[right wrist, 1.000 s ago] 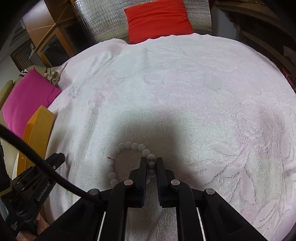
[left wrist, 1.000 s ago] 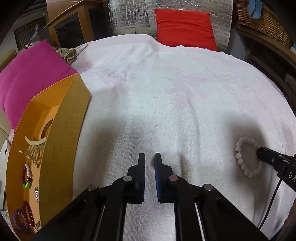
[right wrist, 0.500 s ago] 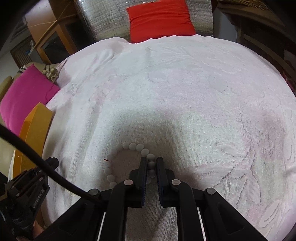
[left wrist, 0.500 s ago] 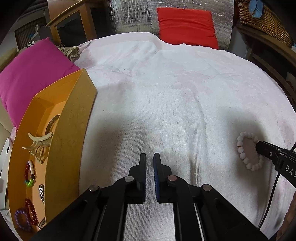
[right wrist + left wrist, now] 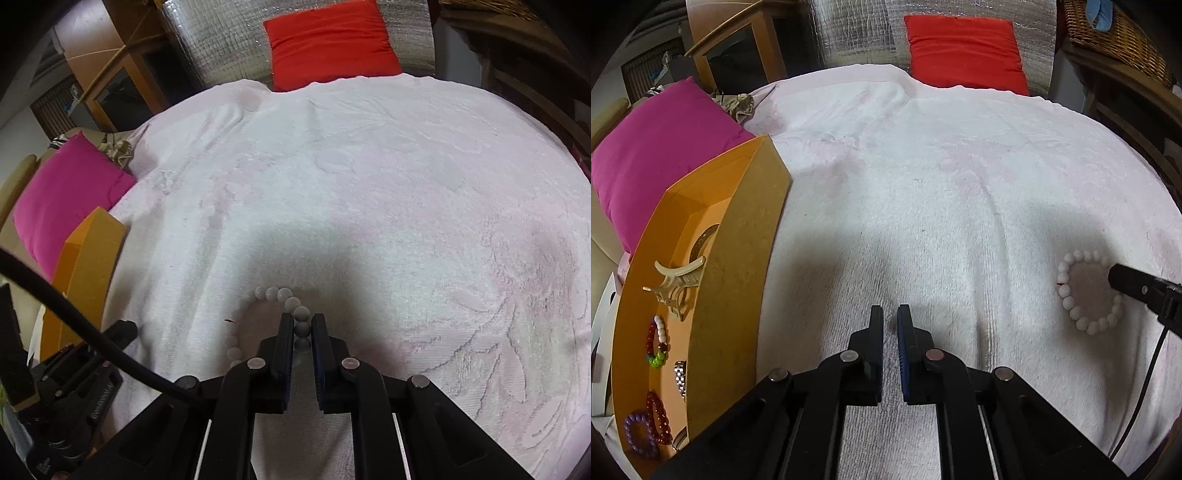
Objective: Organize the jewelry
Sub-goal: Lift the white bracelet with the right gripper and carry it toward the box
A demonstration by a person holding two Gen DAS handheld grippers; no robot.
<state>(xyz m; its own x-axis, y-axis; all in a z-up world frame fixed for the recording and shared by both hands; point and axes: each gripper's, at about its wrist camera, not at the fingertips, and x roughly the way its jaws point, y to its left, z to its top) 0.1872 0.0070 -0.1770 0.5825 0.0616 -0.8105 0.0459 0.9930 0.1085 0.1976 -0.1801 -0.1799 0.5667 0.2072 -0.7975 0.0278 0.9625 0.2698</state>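
Note:
A white bead bracelet [image 5: 1087,291] lies on the pale pink towel [image 5: 942,192]. My right gripper [image 5: 303,321] is shut on the bracelet [image 5: 271,293], with beads between its fingers; its tip shows in the left wrist view [image 5: 1117,275]. My left gripper [image 5: 890,314] is shut and empty, low over the towel. An orange box [image 5: 735,280] at the left holds a cream hair claw [image 5: 674,284], a red, white and green bead bracelet [image 5: 657,343], a purple bracelet [image 5: 637,432] and a dark red one [image 5: 657,415].
A magenta cushion [image 5: 661,147] lies behind the box. A red cushion [image 5: 964,51] leans on a silver quilted backing at the far edge. A wicker basket [image 5: 1115,33] stands at the far right, wooden furniture at the far left. The left gripper shows in the right view [image 5: 74,384].
My left gripper has shifted a little, so the orange box sits further into view. My right gripper stays shut on the white bracelet, which has barely moved.

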